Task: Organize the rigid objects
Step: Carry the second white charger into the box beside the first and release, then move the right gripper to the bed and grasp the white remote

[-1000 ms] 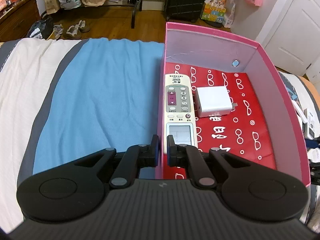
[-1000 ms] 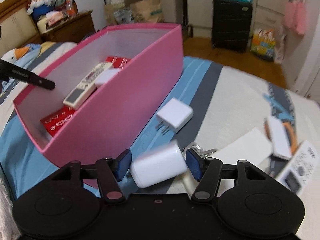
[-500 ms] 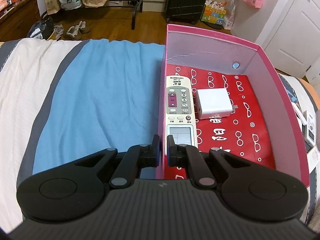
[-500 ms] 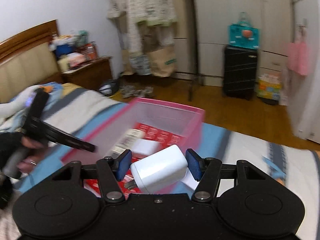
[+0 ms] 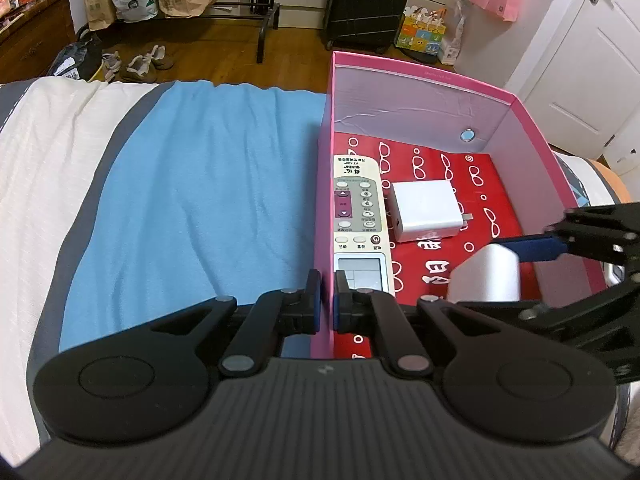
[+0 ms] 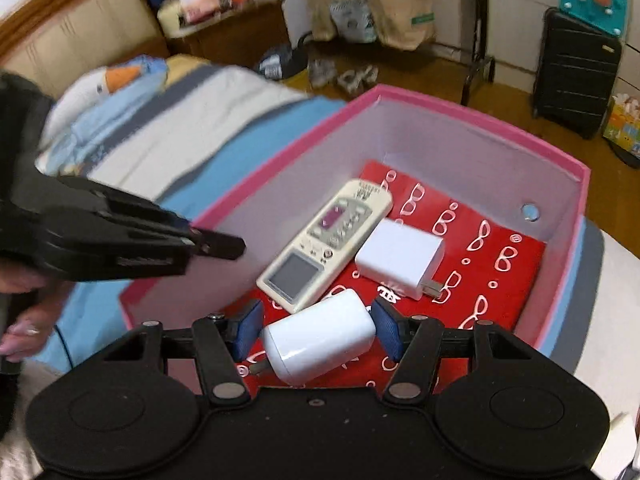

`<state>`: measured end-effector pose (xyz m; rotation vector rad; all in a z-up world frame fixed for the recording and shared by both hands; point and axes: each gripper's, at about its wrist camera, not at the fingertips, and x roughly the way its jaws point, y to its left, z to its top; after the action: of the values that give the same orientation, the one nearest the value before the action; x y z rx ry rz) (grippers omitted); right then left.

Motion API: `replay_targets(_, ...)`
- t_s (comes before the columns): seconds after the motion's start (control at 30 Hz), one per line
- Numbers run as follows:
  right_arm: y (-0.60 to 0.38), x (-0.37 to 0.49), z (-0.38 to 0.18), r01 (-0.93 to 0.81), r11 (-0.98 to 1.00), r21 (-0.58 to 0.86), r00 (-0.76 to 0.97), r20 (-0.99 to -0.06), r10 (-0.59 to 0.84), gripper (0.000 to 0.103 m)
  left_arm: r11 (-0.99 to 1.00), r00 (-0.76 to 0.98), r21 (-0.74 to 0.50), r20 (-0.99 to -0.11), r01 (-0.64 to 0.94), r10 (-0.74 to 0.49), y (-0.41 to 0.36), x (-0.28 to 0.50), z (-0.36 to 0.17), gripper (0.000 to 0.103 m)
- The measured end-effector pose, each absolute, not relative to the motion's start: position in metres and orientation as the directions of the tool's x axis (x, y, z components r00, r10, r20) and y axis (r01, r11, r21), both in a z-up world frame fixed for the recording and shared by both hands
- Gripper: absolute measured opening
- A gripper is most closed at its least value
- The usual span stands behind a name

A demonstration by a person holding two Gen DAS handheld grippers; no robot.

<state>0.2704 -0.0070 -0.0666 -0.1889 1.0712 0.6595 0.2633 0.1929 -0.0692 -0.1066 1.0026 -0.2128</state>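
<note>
A pink box (image 5: 420,92) with a red patterned floor sits on the bed. Inside lie a cream remote (image 5: 360,216) and a square white charger (image 5: 426,210). My left gripper (image 5: 327,300) is shut on the box's left wall near its front corner. My right gripper (image 6: 318,330) is shut on a rounded white charger (image 6: 320,336) and hangs over the box's front part, just in front of the remote (image 6: 326,240) and the square charger (image 6: 400,258). In the left wrist view the right gripper (image 5: 480,276) reaches in over the box's right wall.
The box rests on a blue blanket (image 5: 192,208) with white bedding on the left. Beyond the bed are a wooden floor with shoes (image 5: 140,62), paper bags, a black suitcase (image 5: 370,0) and a white door (image 5: 592,60). A person's hand (image 6: 20,344) holds the left gripper.
My right gripper has carried the rounded charger from the bed beside the box, up over its wall, to above the box's floor. The left gripper has kept its hold on the wall.
</note>
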Motion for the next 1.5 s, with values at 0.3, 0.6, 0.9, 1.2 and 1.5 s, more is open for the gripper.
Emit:
replay_targets(0.3,-0.004,0.272,-0.068,-0.649,0.760,0.004,0.227,-0.953,0.199,0.064,0.972,0.518,-0.194,-0.822,0.135,-0.236,0.194,0.265,-0.069,0.006)
replay_targets(0.6,-0.005,0.270,-0.064,-0.652,0.755,-0.068,0.217,-0.971,0.100,0.064,0.973,0.519,-0.190,-0.823,0.131,-0.231,0.192,0.266,-0.069,0.006)
replay_targets(0.9,-0.013,0.264,-0.059,-0.667,0.733,-0.133,0.255,-0.965,0.057,0.008,0.973,0.521,-0.191,-0.821,0.132,-0.232,0.193,0.264,-0.069,0.006)
replay_targets(1.2,-0.057,0.226,-0.012,-0.596,0.802,0.031,0.372,-0.874,0.311,0.029,0.974,0.525,-0.189,-0.820,0.128,-0.228,0.192,0.266,-0.068,0.006)
replay_targets(1.5,-0.163,0.223,0.003,-0.315,0.929,0.193,0.397,-0.863,0.313,0.051,0.979,0.528,-0.168,-0.825,0.114,-0.202,0.190,0.264,-0.065,0.004)
